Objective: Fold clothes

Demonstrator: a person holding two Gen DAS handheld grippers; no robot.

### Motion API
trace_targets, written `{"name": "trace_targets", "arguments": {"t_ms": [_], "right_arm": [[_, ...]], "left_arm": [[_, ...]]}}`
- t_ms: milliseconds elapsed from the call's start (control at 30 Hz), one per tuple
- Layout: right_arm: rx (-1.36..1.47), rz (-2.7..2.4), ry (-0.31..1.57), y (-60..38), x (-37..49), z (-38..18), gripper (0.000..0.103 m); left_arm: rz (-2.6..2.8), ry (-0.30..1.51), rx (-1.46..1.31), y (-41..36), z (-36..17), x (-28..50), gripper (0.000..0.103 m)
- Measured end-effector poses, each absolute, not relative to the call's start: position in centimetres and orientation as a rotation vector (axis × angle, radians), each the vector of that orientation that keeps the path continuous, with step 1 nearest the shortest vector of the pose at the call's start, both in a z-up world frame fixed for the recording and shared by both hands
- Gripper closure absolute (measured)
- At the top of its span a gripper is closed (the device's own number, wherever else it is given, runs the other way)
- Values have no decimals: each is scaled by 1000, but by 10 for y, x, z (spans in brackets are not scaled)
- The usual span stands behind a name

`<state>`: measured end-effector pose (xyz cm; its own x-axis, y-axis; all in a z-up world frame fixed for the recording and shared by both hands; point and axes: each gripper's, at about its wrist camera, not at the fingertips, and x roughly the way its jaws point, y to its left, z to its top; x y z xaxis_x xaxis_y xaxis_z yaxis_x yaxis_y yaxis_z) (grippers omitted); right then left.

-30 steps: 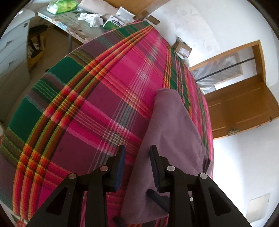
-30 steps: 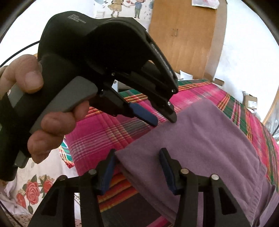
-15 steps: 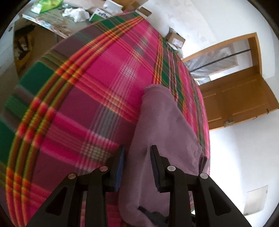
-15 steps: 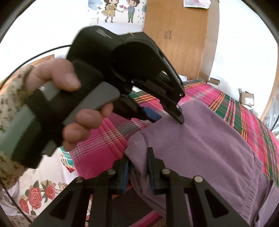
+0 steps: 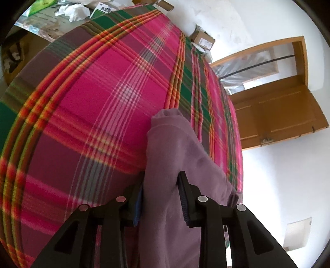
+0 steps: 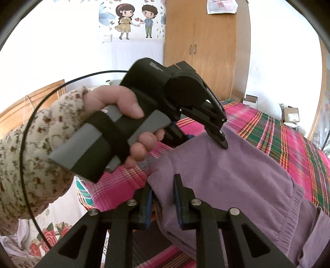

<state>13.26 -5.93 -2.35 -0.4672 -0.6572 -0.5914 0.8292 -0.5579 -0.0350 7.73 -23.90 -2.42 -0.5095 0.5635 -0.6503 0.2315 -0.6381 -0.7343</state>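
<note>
A folded purple garment [image 5: 171,148] [image 6: 237,175] lies on a pink, green and orange plaid bedspread [image 5: 92,103] [image 6: 288,140]. My right gripper [image 6: 163,198] is shut on the garment's near corner, and the cloth bunches between its blue pads. My left gripper [image 5: 160,198] straddles the garment's edge, jaws standing apart. The cloth fills the gap and drapes over one finger. In the right wrist view a hand [image 6: 123,103] in a flowered sleeve holds the left gripper [image 6: 207,140]. Its upper fingertip [image 6: 223,144] rests on top of the cloth, and the lower finger is mostly hidden beneath.
A wooden door [image 5: 278,115] stands open beyond the bed. A cluttered table [image 5: 61,12] and a cardboard box [image 5: 203,40] sit past the far edge. A wooden wardrobe [image 6: 206,51] stands against the wall. A black cable [image 6: 31,134] loops by the sleeve.
The right jaws have closed on the garment's corner and lifted it a little. The left gripper has slid forward, jaws no narrower, so the cloth now sits between its fingers.
</note>
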Motion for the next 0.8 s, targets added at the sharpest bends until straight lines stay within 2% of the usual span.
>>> {"name": "trace_targets", "arguments": {"t_ms": [700,800], "right_arm": [[649,-2094,363,-52,134,-22,84],[639,-2098,358,-50,133,-20,84]], "left_arm": [[2189,-1311,-1405,-236,-28,74,73],[2196,-1312,-1392,-235,-23,73,76]]}}
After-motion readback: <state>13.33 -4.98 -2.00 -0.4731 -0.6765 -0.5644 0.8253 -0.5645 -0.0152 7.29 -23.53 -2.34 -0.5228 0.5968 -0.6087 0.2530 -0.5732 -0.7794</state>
